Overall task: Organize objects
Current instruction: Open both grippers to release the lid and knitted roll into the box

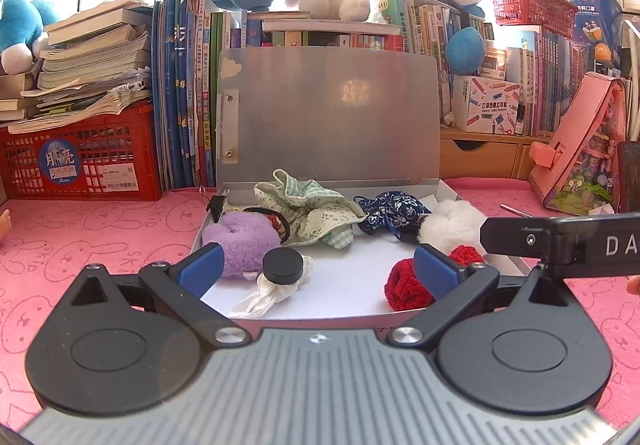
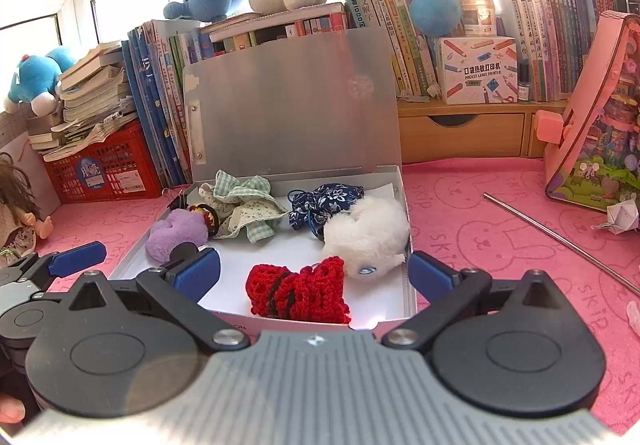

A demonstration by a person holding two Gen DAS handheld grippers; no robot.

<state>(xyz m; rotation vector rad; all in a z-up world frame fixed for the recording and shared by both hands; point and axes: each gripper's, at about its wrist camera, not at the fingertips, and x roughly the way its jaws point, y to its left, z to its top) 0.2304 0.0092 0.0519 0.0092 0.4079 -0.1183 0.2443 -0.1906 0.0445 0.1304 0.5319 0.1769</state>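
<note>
Pink cloth printed with rabbit outlines (image 2: 500, 213) covers the desk, and on it sits a shallow white cardboard box (image 2: 404, 185) with its frosted translucent lid (image 1: 332, 113) standing upright at the 12 o'clock side.

Inside the box, seen from the right wrist: a red crocheted knit piece (image 2: 300, 291) lies at 6 o'clock near the front wall; a fluffy white plush ball (image 2: 368, 235) rests just above it toward 2 o'clock, touching the right wall; a navy floral fabric pouch (image 2: 324, 199) sits at 1 o'clock; a crumpled green-and-white checked cloth (image 2: 244, 205) lies at 11 o'clock; a fuzzy lilac plush piece (image 2: 174, 233) fills the 9 o'clock corner. A small round black cap on white tissue (image 1: 282, 265) shows in the left wrist view, just beside the lilac piece.

Left gripper (image 1: 318, 265) hovers over the front of the box with its blue pads spread wide and nothing pressed between them. Right gripper (image 2: 314, 271) likewise has its jaws fully apart; the red knit piece lies below the gap, untouched by either pad.

At 3 o'clock of the box a thin metal rod (image 2: 560, 241) lies on the cloth. A red plastic crate (image 1: 80, 161) under stacked books stands at 9 o'clock, and plush toys sit on the book row at the back.
</note>
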